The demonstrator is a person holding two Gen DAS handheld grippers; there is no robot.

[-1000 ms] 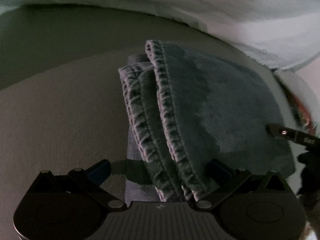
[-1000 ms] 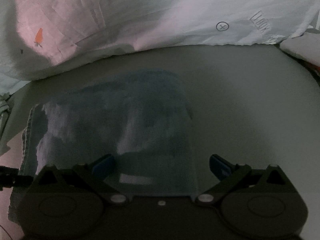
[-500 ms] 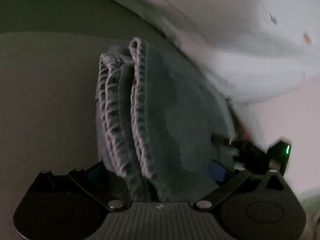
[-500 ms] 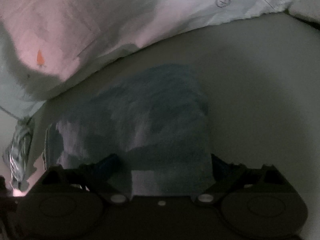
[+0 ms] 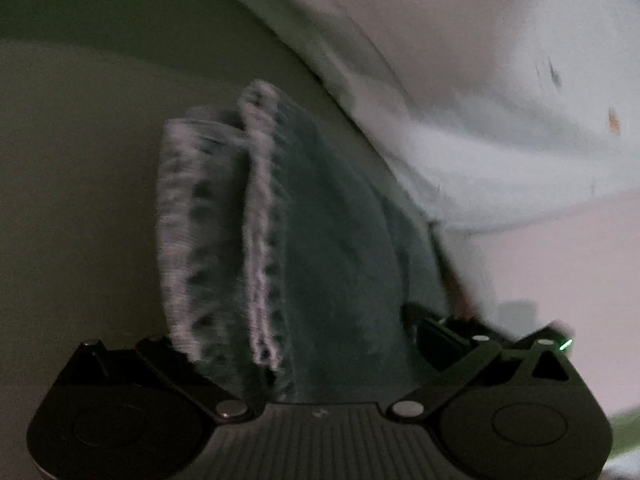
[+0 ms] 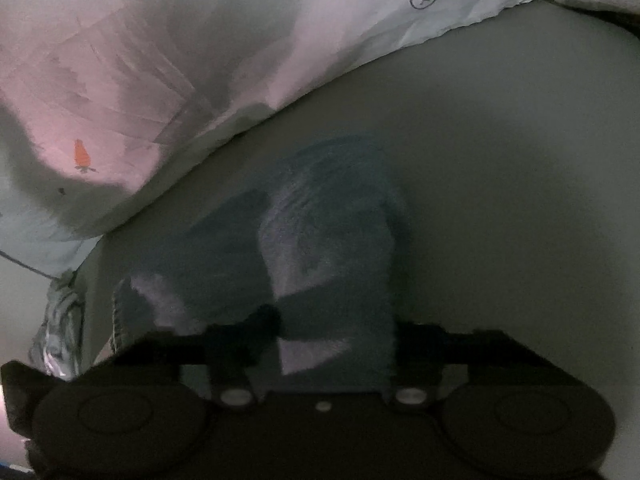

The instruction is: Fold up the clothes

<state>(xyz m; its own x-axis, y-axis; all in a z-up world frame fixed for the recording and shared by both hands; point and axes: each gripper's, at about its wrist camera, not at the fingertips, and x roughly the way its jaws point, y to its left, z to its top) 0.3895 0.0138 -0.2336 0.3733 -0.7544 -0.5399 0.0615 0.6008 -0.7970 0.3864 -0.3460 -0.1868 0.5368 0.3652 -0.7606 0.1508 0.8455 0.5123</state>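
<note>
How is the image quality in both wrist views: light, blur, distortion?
Left wrist view: dim, with motion blur smearing the folded denim garment and its hems; fisheye bends the bedding edge. Right wrist view: darker still, the right tongs almost a silhoute over the garment, whose edges look soft.

Bare mattress [image 6: 520, 200] right; pillow [image 6: 180, 60] blocks beyond.

Dim, grainy fisheye views with motion blur, curved dark corners, and shadowed foregrounds throughout.
</note>
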